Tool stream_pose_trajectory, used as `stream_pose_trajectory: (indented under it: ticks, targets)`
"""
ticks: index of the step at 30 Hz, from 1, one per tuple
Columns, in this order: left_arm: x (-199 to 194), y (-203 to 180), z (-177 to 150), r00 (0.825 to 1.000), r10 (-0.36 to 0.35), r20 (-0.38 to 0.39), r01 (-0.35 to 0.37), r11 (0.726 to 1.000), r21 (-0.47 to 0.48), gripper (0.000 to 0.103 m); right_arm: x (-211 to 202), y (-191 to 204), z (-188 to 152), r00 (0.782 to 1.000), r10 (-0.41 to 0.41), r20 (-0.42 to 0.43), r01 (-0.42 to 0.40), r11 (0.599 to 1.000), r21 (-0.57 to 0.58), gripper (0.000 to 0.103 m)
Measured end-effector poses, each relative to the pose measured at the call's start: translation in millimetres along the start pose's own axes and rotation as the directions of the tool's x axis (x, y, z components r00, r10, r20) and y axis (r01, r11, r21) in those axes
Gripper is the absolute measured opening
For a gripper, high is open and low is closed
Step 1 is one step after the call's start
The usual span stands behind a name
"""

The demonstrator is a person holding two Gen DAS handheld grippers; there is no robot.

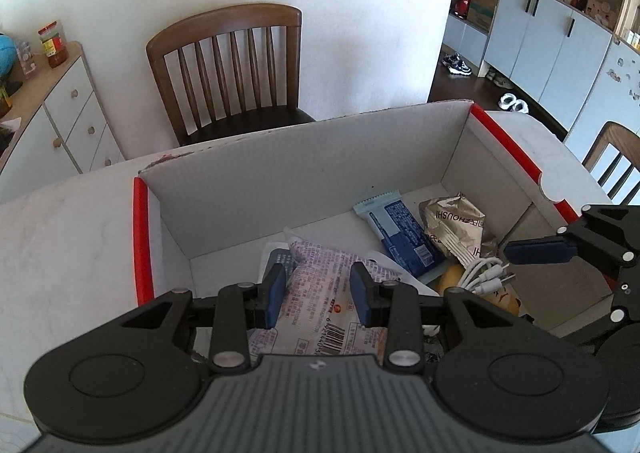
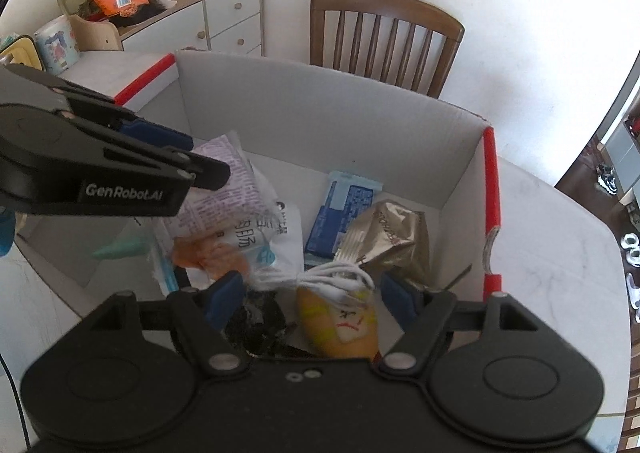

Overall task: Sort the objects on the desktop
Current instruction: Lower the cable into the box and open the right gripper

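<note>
Over the red-edged cardboard box (image 1: 304, 173) on the desk (image 1: 60, 237), left gripper (image 1: 319, 295) clamped on a purple-printed snack packet (image 1: 320, 285), right gripper (image 2: 312, 299) spread wide around a coiled white cable (image 2: 320, 279) near the box's front edge

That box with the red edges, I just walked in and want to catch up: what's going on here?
A person is sorting desktop items into the cardboard box with a hand-held tool in each hand. The left tool is shut on a purple-printed snack packet held over the box. The right tool is open above a coiled white cable and a yellow wrapped snack. A blue packet and a gold packet lie inside.
</note>
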State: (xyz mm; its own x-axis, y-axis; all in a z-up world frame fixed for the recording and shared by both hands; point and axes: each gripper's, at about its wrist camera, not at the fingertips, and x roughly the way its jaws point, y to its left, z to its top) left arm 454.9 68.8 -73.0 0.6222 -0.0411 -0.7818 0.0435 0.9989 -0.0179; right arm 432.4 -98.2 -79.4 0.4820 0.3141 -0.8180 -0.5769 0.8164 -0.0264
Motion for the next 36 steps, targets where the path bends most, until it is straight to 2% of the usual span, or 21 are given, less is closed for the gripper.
stream_pose_trajectory:
  ticks: [6, 20, 23, 25, 27, 31, 36]
  targets:
    - [-4.3, -1.8, -0.9, 1.000, 0.009, 0.010, -0.009, 1.000, 0.003, 0.034, -11.6, -3.3, -2.3, 1.000, 0.010, 0.020, -0.011, 1.000, 0.004, 0.084]
    - [-35.3, -4.9, -8.1, 0.998, -0.024, 0.065, 0.024, 1.000, 0.004, 0.036, -36.2, -4.2, -5.4, 0.997, 0.022, 0.068, -0.023, 1.000, 0.021, 0.086]
    - [-42.6, -6.9, -11.0, 0.996, -0.020, 0.082, 0.019, 1.000, 0.011, 0.045, -41.7, -3.4, -5.6, 0.997, 0.032, 0.076, -0.033, 0.999, 0.021, 0.086]
    - [-46.2, -7.1, -13.2, 0.996, -0.012, 0.090, 0.011, 1.000, 0.016, 0.058, -45.3, -2.0, -6.3, 0.996, 0.035, 0.082, -0.036, 0.999, 0.017, 0.087]
    - [-50.7, -7.9, -16.2, 0.995, -0.021, 0.101, 0.018, 1.000, 0.022, 0.062, -48.4, -1.2, -7.1, 0.996, 0.037, 0.086, -0.039, 0.999, 0.016, 0.087]
    - [-60.6, -12.4, -20.3, 0.991, -0.011, 0.131, 0.007, 0.999, 0.036, 0.081, -57.2, -0.9, -10.5, 0.993, 0.047, 0.104, -0.049, 0.999, 0.017, 0.088]
    - [-76.7, -14.5, -22.8, 0.984, -0.026, 0.177, 0.020, 0.999, 0.033, 0.088, -72.7, -0.4, -16.0, 0.990, 0.057, 0.132, -0.059, 0.998, 0.015, 0.089]
